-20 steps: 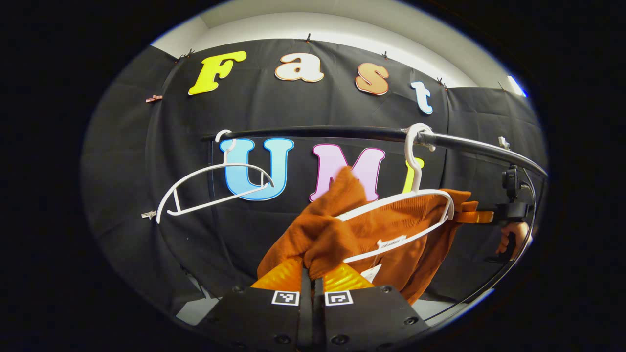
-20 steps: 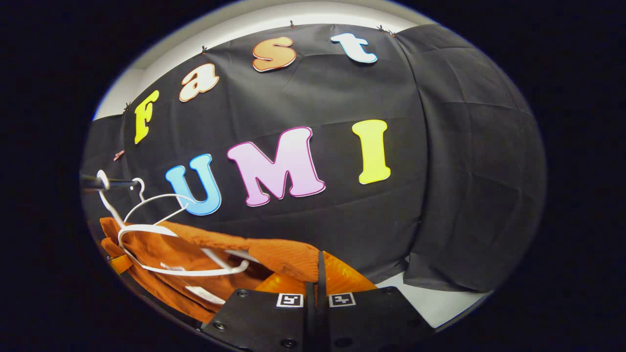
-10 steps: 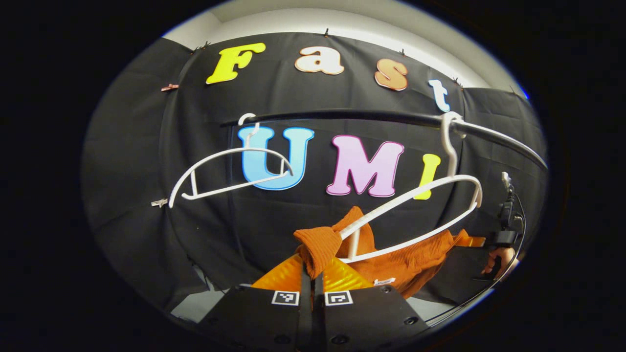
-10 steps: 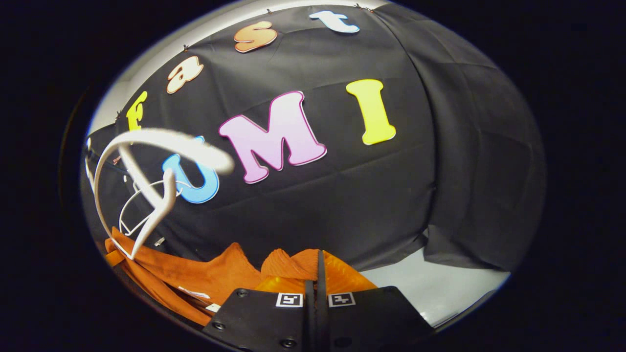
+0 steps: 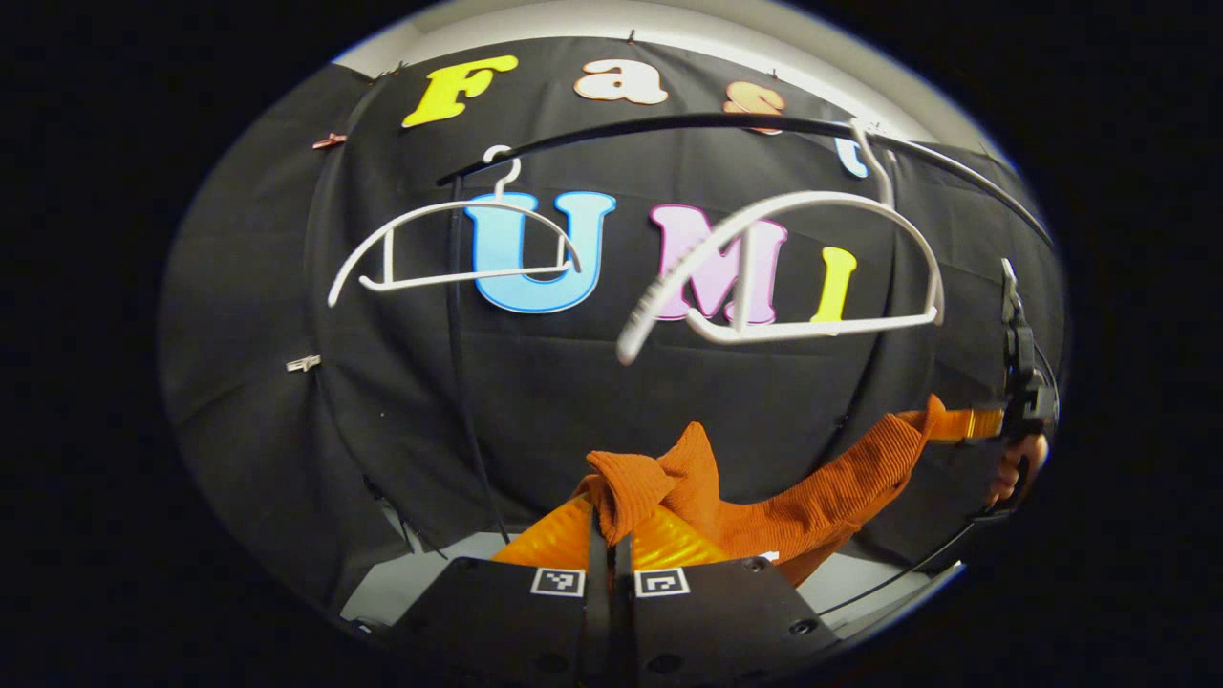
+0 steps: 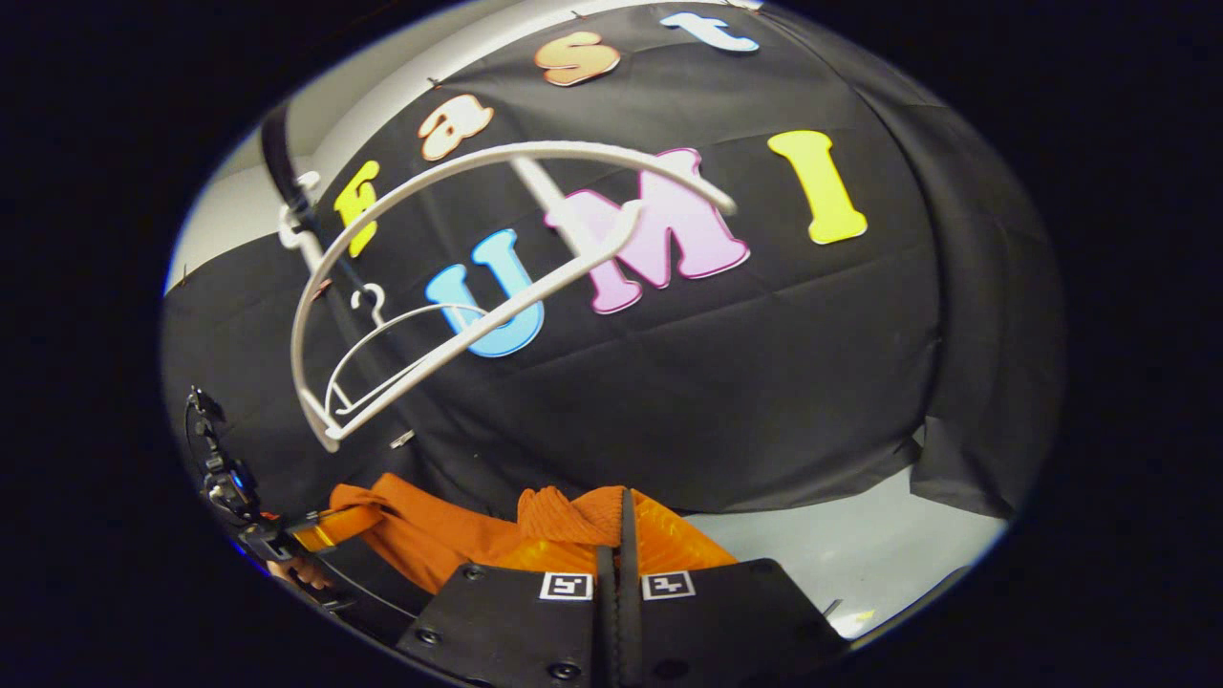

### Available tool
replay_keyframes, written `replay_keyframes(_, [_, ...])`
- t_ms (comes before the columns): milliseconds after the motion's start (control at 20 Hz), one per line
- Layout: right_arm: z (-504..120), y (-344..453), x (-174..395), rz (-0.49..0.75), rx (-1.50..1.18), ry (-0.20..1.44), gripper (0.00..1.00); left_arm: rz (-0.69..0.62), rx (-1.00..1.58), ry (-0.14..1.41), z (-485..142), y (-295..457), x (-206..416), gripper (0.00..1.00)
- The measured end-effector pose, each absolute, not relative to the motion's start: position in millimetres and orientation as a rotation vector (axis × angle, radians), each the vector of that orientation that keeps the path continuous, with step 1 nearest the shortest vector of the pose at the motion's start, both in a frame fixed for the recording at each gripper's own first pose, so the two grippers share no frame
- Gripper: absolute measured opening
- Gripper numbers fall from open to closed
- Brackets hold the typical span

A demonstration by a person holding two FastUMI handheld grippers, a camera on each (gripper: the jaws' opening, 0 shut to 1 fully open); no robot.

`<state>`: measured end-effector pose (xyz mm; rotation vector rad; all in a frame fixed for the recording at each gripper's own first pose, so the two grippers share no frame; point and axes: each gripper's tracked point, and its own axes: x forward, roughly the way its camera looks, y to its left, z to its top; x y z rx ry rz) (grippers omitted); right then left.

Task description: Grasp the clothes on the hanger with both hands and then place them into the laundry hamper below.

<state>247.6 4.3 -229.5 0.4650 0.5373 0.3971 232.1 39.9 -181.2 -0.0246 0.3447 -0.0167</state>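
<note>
Now we lower the orange shirt (image 5: 764, 516) evenly, left claw (image 5: 609, 521) and right claw (image 6: 619, 521) both clamped on it (hanger (image 5: 793, 268) above), toward the unseen hamper.

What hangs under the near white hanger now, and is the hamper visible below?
Nothing hangs on the near hanger; beneath it, apart, the orange garment stretches between the left hand-held gripper and the right hand-held gripper. No hamper can be made out.
</note>
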Motion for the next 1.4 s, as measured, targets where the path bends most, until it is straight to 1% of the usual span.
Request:
replay_keyframes(150, [-220,33,230,0.455,0.472,0.541,0.04,-0.11,-0.069,0.311,-183,10,227,0.05])
replay_keyframes(200, [-215,42,224,0.474,0.475,0.538,0.04,-0.13,-0.084,0.302,-180,0,226,0.03])
replay_keyframes(250, [-210,50,218,0.489,0.476,0.534,0.04,-0.143,-0.092,0.296,-178,-8,225,0.05])
replay_keyframes(450, [-201,69,205,0.528,0.473,0.531,0.04,-0.178,-0.085,0.283,-174,-33,223,0.05])
replay_keyframes(600, [-211,74,200,0.53,0.459,0.546,0.05,-0.186,-0.093,0.29,-183,-46,223,0.05])
replay_keyframes(800, [-248,80,195,0.521,0.442,0.607,0.04,-0.202,-0.106,0.305,-206,-68,229,0.05])
replay_keyframes(1100, [-317,80,189,0.491,0.436,0.713,0.05,-0.176,-0.105,0.373,-272,-77,244,0.05])
replay_keyframes(1200, [-345,78,187,0.477,0.434,0.757,0.04,-0.137,-0.111,0.418,-302,-75,248,0.05])
replay_keyframes(1400, [-409,70,175,0.456,0.341,0.876,0.04,-0.043,-0.097,0.545,-364,-63,249,0.05])
